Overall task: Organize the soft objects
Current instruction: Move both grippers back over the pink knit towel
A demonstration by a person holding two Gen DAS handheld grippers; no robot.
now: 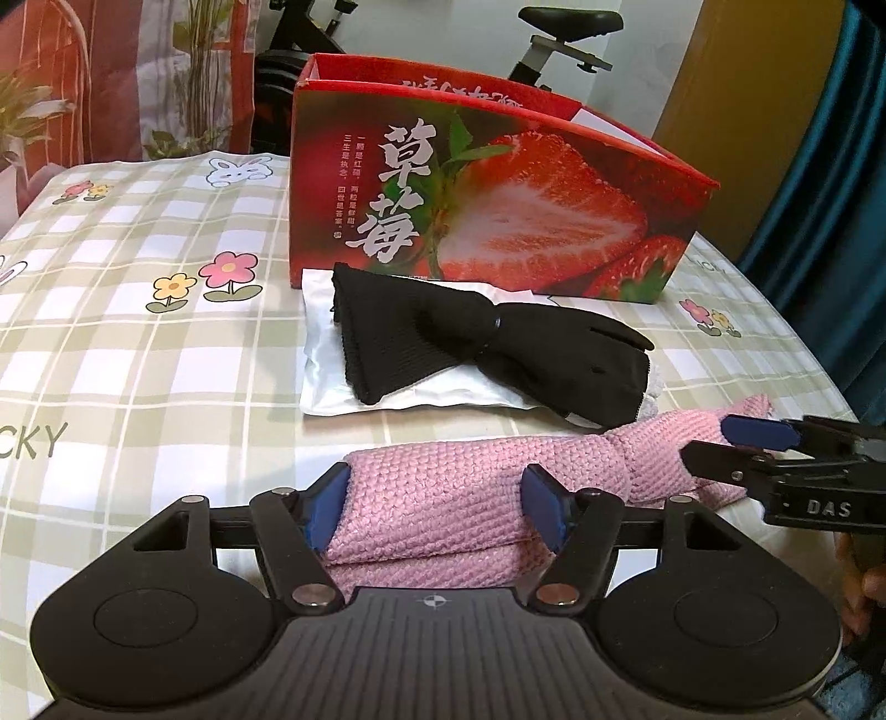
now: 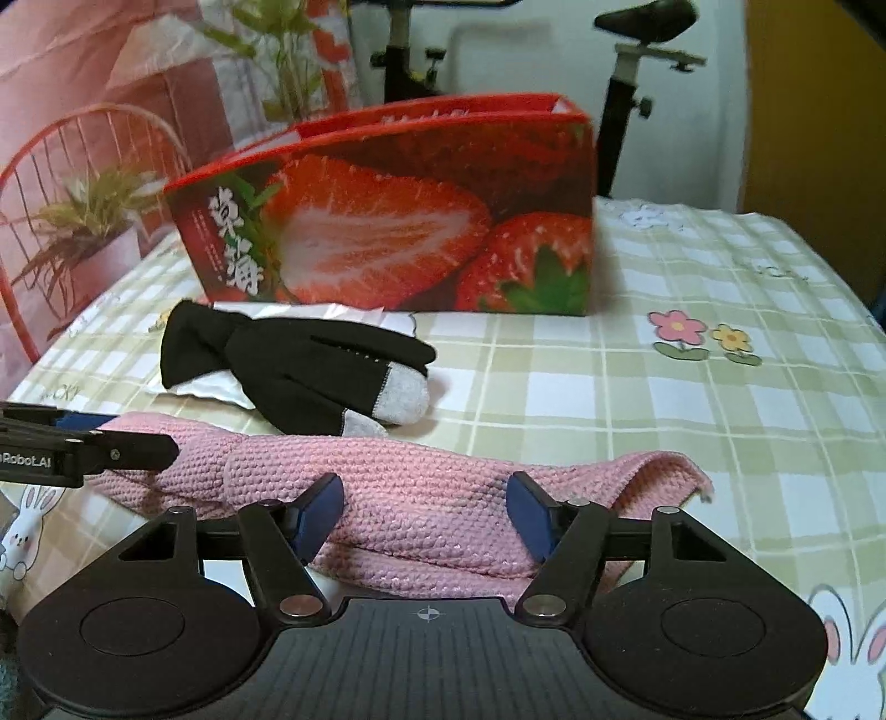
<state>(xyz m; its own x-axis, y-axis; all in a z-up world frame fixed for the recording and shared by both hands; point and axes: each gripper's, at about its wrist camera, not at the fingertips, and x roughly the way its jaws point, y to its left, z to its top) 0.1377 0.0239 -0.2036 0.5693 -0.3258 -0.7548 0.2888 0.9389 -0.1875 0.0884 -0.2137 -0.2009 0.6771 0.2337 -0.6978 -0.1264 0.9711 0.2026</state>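
Note:
A pink knitted scarf (image 1: 443, 487) (image 2: 421, 487) lies folded lengthwise across the near part of the checked bedcover. My left gripper (image 1: 436, 509) has its blue pads pressed against both sides of the scarf's left end. My right gripper (image 2: 423, 512) clamps the scarf's right part, the knit bunched between its pads. Each gripper also shows in the other's view: the right gripper (image 1: 714, 443) at the scarf's far end, the left gripper (image 2: 133, 435) at the left edge. Behind the scarf, a black glove (image 1: 498, 343) (image 2: 310, 365) with grey fingertips rests on a white packet (image 1: 332, 382) (image 2: 216, 387).
A red strawberry-print box (image 1: 498, 210) (image 2: 398, 221), open at the top, stands just behind the glove. The checked bedcover (image 1: 138, 332) (image 2: 692, 399) spreads to both sides. An exercise bike (image 1: 554, 44) and a curtain stand beyond the bed. A hand (image 1: 869, 587) shows at the right edge.

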